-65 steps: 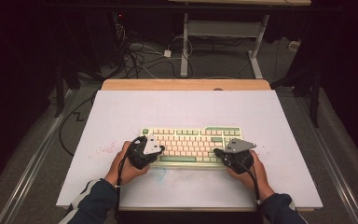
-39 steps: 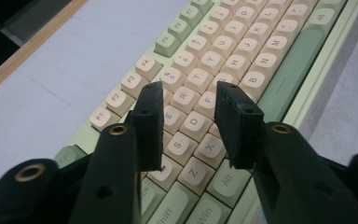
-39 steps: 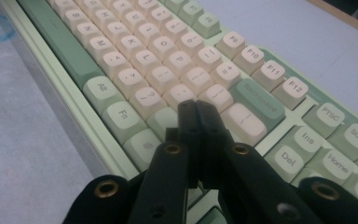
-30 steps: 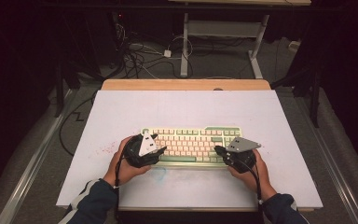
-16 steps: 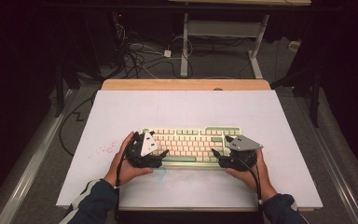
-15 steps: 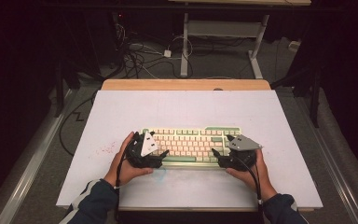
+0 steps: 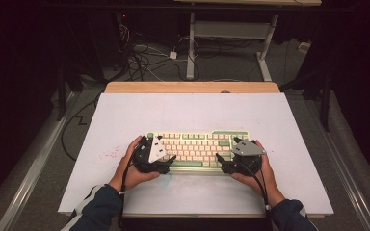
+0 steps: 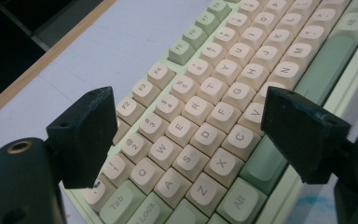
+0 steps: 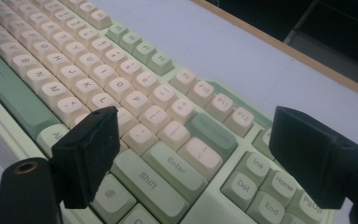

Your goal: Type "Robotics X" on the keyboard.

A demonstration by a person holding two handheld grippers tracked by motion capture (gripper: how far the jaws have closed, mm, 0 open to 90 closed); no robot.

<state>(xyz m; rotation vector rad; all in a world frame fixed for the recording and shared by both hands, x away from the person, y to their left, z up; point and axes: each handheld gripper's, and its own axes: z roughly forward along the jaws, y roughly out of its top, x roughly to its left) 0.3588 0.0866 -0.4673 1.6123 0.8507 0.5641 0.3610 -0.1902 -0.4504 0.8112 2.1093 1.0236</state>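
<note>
The keyboard (image 7: 197, 149) lies flat on the near middle of the white table (image 7: 192, 110). The left gripper (image 8: 186, 140) hovers over its left end, jaws just spread wide, empty, above keys marked Tab, Alt, Q, W. The right gripper (image 9: 191, 154), jaws likewise just opened, hovers over Enter, Shift, Del, End.

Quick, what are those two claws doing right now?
Left claw: just opened, holding nothing, above the keyboard.
Right claw: just opened, holding nothing.

High cam looks down, far; both gripper cams close, share keyboard (image 7: 197, 149)
</note>
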